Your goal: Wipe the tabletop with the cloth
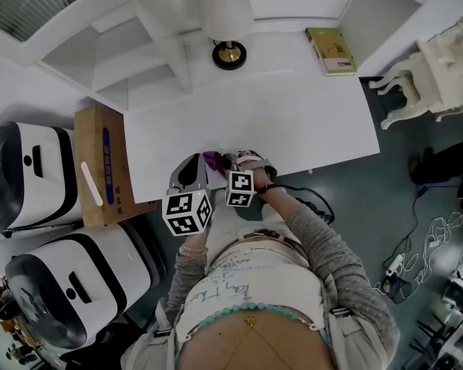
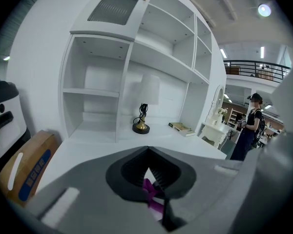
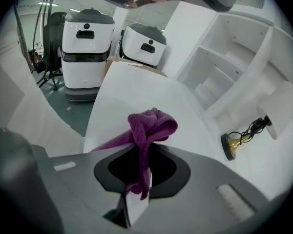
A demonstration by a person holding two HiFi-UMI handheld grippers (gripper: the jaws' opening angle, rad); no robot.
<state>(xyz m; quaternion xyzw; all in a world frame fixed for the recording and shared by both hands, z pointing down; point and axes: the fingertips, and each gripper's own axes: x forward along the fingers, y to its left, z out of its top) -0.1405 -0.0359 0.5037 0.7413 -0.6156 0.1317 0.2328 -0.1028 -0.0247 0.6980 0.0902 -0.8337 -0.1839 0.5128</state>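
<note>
Right gripper [image 3: 140, 147] clamped on the purple cloth [image 3: 149, 126], bunched just past its jaw tips. Left gripper [image 2: 147, 150] closed too, seemingly pinching a corner. Tabletop [image 1: 293, 114] ahead, wiping apparently all still to do.

Cloth [image 3: 149, 126]: purple, soft fabric with a fine looped nap, matt. Tabletop [image 1: 293, 122]: white, smooth, flat finish with only a faint sheen. Left claw [image 2: 154, 179] and right claw [image 3: 139, 177]: matt grey plastic shells with darker ribbed inner pads. Lamp base [image 1: 229, 55]: glossy brass-coloured metal on a black foot. Box [image 1: 100, 164]: plain brown cardboard.
</note>
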